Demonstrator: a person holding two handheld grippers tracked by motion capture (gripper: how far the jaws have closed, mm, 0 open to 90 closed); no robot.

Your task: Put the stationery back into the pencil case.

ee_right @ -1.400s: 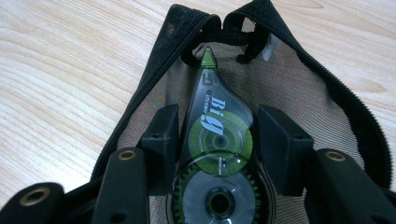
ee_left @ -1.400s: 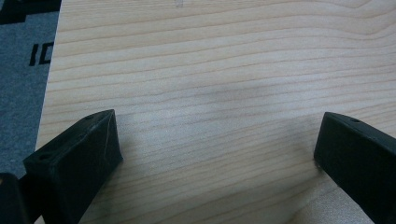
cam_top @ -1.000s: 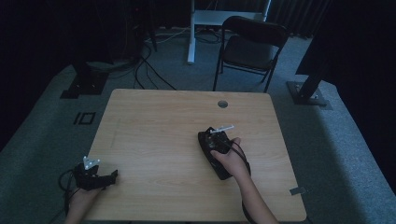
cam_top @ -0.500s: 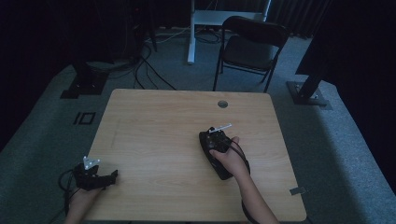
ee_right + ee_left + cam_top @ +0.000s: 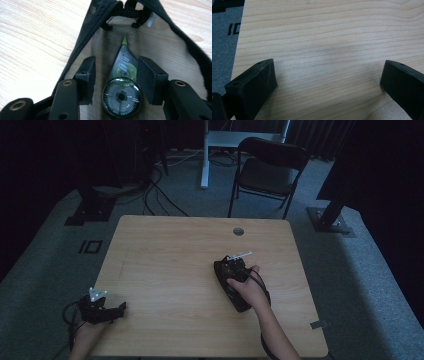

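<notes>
A black zip pouch (image 5: 175, 50) lies open on the wooden table (image 5: 170, 250), right of centre; in the high view the pouch (image 5: 242, 305) shows dark under the person's right hand. Inside it, on the mesh lining, rests a green and clear correction-tape roller (image 5: 122, 82), tip pointing away. My right gripper (image 5: 116, 67) reaches into the pouch with one jaw on each side of the roller; a gap shows at the left jaw. In the high view the right gripper (image 5: 231, 270) sits at the pouch's far end. My left gripper (image 5: 327, 77) is wide open over bare wood near the front left corner (image 5: 107, 312).
A round cable hole (image 5: 238, 231) sits near the table's far edge. A dark folding chair (image 5: 270, 170) stands behind the table, with stands and cables on the grey carpet. The table's left edge (image 5: 237, 50) runs close to the left gripper.
</notes>
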